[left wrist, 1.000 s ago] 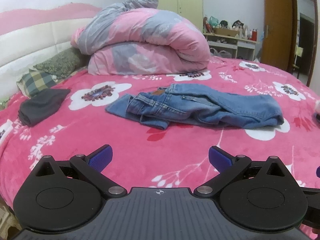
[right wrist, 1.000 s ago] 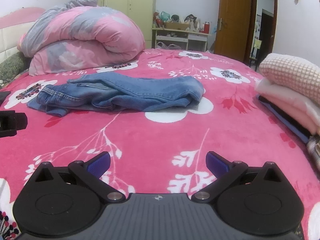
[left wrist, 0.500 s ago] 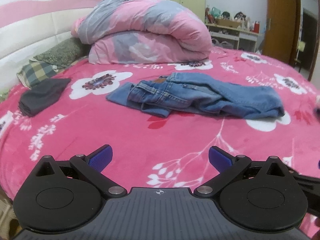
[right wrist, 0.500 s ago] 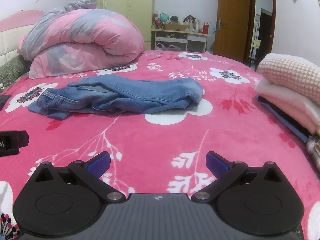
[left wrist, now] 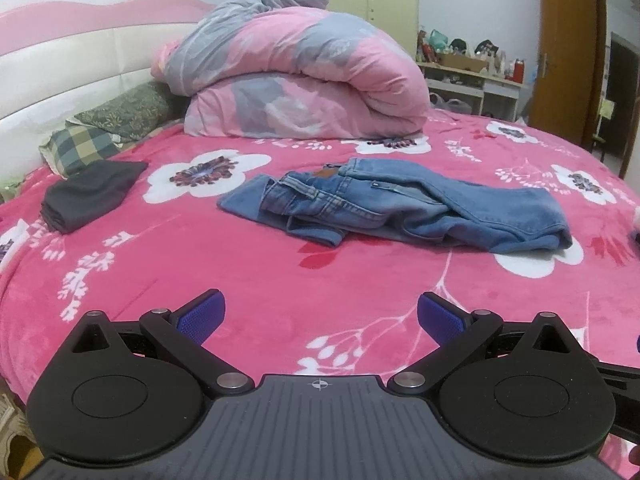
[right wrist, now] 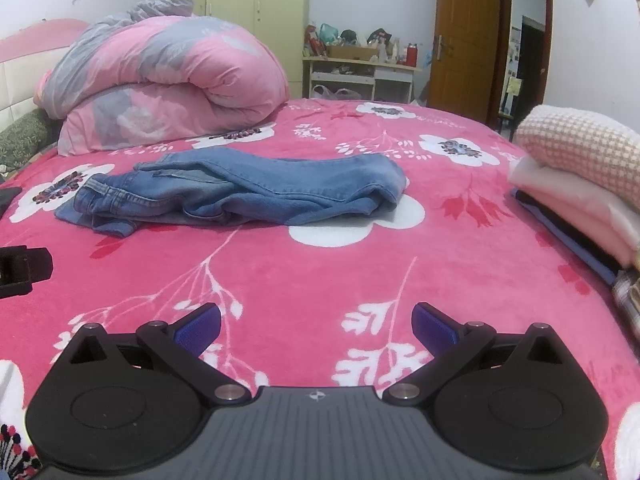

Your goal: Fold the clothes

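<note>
Over the last second I have drifted both tongs a little closer to the bed [left wrist: 280,280], so the jeans [left wrist: 400,208] sit slightly larger and more central in my left view; nothing on the bed has been touched, which tells me I am only in the approach and no fold has begun. My left tongs [left wrist: 318,320] are spread wide and empty, and my right tongs [right wrist: 316,326] are the same, both well short of the denim. The jeans lie crumpled in the middle of the pink blanket, waistband toward the headboard side, legs bunched toward the door side, so I judge they need spreading flat first. Counting: one pair of jeans, one rolled quilt [left wrist: 296,76] behind them, one folded dark garment [left wrist: 88,196] by the pillows, two pillows [left wrist: 116,120], one stack of folded clothes [right wrist: 580,184] at my right, two tongs
</note>
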Tool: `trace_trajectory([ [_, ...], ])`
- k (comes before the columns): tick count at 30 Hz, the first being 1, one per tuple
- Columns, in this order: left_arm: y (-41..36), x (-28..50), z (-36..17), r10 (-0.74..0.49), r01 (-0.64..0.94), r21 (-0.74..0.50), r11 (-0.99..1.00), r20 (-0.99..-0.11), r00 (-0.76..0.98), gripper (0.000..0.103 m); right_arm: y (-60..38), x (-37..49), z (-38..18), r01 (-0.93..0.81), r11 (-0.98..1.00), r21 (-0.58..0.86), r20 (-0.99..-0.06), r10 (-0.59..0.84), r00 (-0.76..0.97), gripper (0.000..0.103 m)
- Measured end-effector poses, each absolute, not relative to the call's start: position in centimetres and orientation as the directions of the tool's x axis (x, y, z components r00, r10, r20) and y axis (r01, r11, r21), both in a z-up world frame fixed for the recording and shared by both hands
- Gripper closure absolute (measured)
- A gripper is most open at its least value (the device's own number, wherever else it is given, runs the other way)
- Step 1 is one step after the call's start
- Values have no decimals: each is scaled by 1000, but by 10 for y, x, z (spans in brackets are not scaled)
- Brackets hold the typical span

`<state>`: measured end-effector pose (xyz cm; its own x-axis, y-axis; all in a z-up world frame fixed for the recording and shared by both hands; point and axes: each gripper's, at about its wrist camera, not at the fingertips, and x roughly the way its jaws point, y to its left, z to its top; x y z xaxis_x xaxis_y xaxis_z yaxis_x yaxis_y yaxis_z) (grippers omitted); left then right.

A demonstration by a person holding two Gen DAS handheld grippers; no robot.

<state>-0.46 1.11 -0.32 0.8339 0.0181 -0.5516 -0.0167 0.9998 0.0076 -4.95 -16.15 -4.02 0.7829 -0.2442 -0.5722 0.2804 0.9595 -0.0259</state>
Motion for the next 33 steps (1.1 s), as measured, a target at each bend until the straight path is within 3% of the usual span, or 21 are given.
trace_trajectory([
  [33,5,-4,-4,19,-12,17,1000,-543,840,0,-164,-49,-45,278,961,-15,-583,-234,778,0],
])
